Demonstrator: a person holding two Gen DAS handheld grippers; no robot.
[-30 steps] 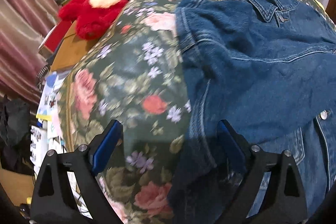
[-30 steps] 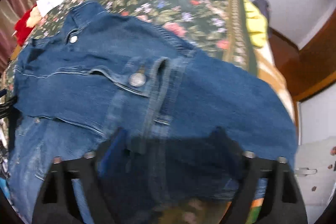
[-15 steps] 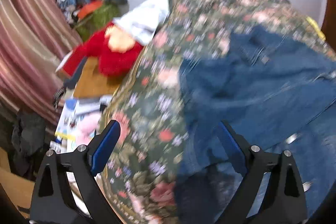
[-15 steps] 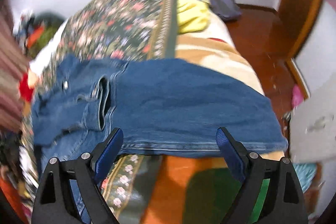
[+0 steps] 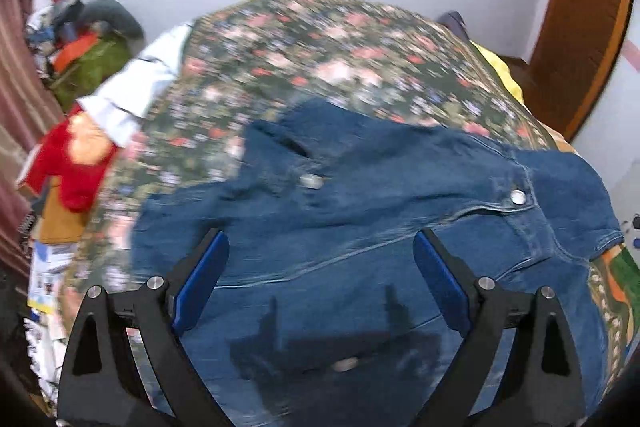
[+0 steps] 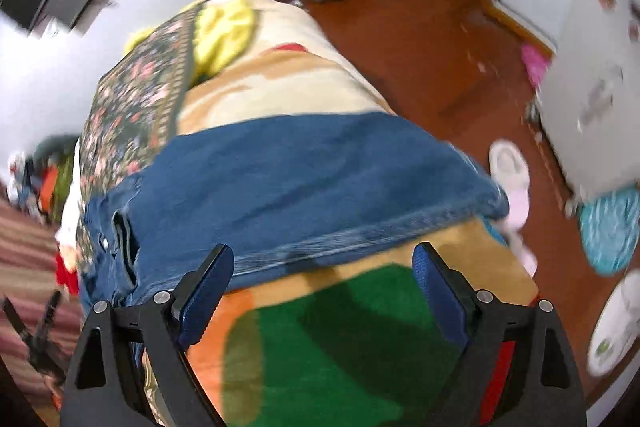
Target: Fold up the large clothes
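Bedroom, bed with floral bedspread (image 5: pixel 304 59). Denim jacket (image 5: pixel 360 227) lies spread flat across it, long axis running left-right; its hem (image 6: pixel 360 235) sits just ahead of the right gripper (image 6: pixel 323 267). Left gripper (image 5: pixel 322 255) hovers over the jacket body. Both sets of jaws wide, holding nothing. Right is nearer an edge to grab. Red plush toy (image 5: pixel 76 163) sits well off left; no obstruction seen.

Denim jacket (image 5: pixel 360 227): mid-blue, lighter stitching, silver metal buttons. Bedspread (image 5: pixel 320 59) ahead of the left gripper: dark green, pink and red floral print. Blanket (image 6: pixel 320 339) beneath the right gripper: cream, tan, green and orange patches. Plush toy (image 5: pixel 76 163), far left: red with a yellowish patch. Gripper pads (image 5: pixel 200 279): blue on black frames.
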